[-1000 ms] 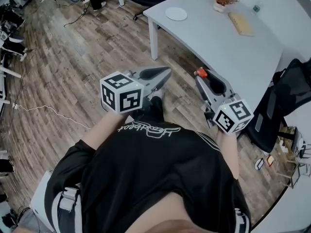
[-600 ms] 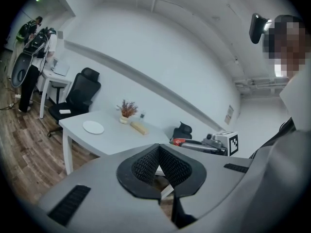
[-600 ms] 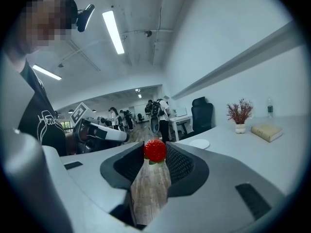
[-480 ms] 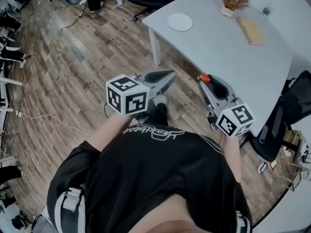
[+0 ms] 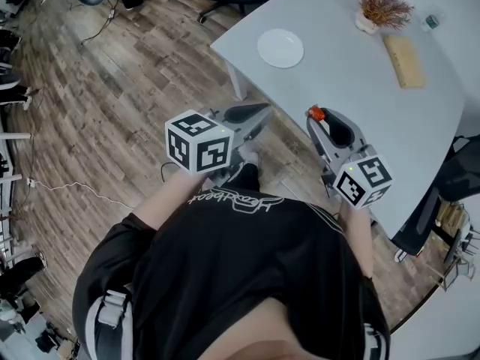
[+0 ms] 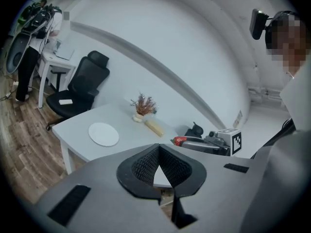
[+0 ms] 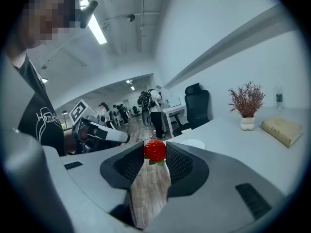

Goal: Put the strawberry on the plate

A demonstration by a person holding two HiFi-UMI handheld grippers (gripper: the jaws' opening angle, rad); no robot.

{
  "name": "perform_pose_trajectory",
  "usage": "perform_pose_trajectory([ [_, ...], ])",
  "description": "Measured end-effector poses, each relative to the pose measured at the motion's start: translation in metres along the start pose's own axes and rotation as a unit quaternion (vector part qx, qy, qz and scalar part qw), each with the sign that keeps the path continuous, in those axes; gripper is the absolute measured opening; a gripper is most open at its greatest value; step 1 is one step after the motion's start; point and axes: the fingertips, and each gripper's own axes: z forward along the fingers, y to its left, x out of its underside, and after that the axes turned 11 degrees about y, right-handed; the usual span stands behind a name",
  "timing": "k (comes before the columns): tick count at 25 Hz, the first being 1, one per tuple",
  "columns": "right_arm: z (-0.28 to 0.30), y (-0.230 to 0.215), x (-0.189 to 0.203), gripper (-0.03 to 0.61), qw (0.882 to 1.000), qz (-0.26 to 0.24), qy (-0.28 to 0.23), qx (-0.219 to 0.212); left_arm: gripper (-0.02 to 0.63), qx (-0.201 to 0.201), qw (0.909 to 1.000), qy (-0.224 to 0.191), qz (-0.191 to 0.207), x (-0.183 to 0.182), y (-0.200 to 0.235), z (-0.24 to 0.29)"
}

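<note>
The person drew closer to the surface [image 5: 352,88], so the white plate [image 5: 280,48], potted plant [image 5: 379,6] and tan book [image 5: 405,51] slid lower in the head view. The right gripper [image 5: 313,115], carrying the strawberry [image 7: 155,150], advanced over the surface's near edge.

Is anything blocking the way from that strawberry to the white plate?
Nothing visible. The right gripper grips the strawberry; only bare table lies between it and the plate. The plant stands aside.
</note>
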Motion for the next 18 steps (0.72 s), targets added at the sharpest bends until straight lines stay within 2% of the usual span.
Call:
perform_pose_trajectory([
  [9, 0.064, -0.065, -0.039, 0.133, 1.000, 0.009, 0.021, 0.009, 0.008, 0.021, 0.9992, 0.029, -0.017, -0.047, 0.070, 0.042],
  [18, 0.108, -0.100, -0.057, 0.133, 0.999, 0.019, 0.031, 0.008, 0.008, 0.009, 0.9990, 0.036, -0.023, -0.074, 0.123, 0.065],
])
